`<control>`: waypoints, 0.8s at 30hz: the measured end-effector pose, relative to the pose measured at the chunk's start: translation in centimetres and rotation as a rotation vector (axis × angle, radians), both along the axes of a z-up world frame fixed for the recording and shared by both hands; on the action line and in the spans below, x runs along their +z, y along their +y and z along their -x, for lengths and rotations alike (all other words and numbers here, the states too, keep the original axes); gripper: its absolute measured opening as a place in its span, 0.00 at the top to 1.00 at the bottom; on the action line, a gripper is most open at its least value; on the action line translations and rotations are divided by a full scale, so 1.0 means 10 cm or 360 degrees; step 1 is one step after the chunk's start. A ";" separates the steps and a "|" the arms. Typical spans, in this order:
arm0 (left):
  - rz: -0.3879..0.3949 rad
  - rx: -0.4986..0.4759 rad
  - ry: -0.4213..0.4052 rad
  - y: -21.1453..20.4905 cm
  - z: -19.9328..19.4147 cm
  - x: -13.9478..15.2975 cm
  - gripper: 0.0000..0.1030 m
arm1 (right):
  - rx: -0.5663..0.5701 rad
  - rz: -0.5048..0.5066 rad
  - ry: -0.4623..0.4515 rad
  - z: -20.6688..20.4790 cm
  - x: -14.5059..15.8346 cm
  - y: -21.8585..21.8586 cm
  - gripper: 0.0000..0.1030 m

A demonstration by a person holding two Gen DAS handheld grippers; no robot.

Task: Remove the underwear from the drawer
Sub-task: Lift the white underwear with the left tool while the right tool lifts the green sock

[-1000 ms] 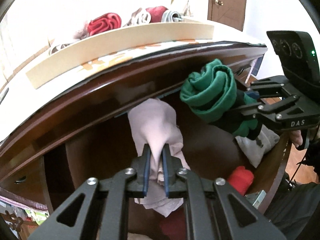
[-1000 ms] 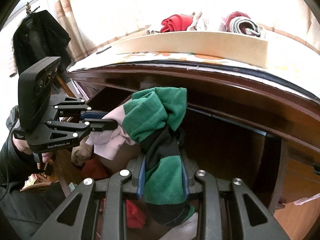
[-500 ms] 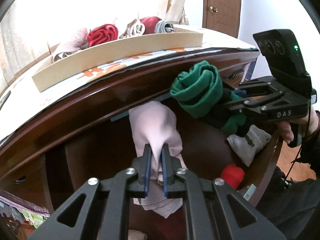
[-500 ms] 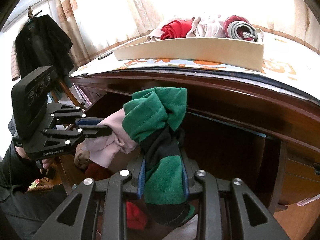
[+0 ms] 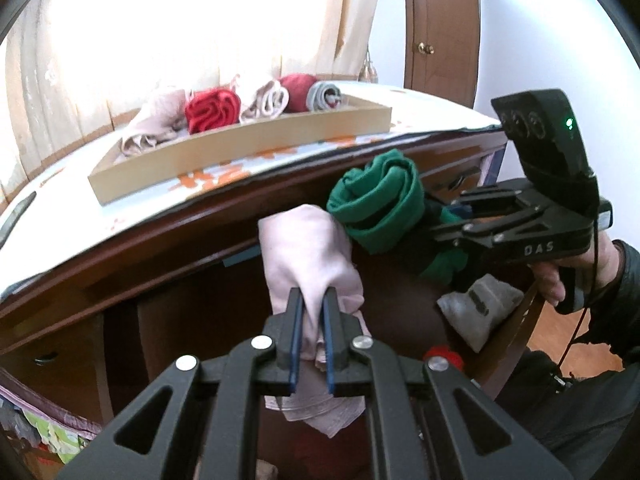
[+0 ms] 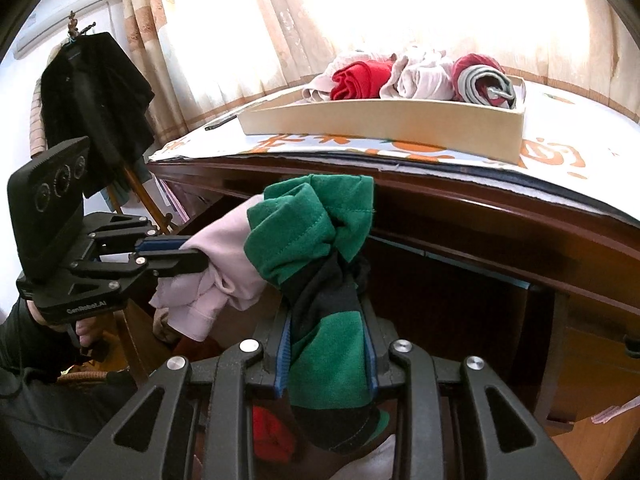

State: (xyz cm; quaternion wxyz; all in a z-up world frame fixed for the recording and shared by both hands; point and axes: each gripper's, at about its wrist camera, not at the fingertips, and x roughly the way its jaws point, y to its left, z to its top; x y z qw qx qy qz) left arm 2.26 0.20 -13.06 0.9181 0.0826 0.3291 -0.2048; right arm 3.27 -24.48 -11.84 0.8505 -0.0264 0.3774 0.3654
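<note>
My left gripper (image 5: 313, 300) is shut on a pale pink underwear (image 5: 308, 248) that hangs above the open wooden drawer (image 5: 514, 336). Right beside it, my right gripper (image 6: 326, 316) is shut on a rolled green and dark underwear (image 6: 308, 232). The two pieces touch, in front of the dark wooden desk edge. In the right wrist view the left gripper (image 6: 192, 254) comes in from the left with the pink underwear (image 6: 224, 272). In the left wrist view the right gripper (image 5: 444, 220) comes in from the right with the green underwear (image 5: 380, 204).
A beige tray (image 5: 240, 148) on the desk top holds several rolled pieces. In the drawer lie a grey piece (image 5: 476, 308) and a red piece (image 6: 272, 432). A black coat (image 6: 96, 92) hangs at the left, and a door (image 5: 440, 28) stands behind.
My left gripper has risen with the pink underwear and drawn closer to the green piece. The right gripper has tipped up slightly and otherwise kept its place.
</note>
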 end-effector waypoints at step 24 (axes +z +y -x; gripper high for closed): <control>0.0092 0.0046 -0.0130 0.03 0.12 0.23 0.96 | 0.0002 -0.0089 -0.0174 0.16 0.13 -0.07 0.70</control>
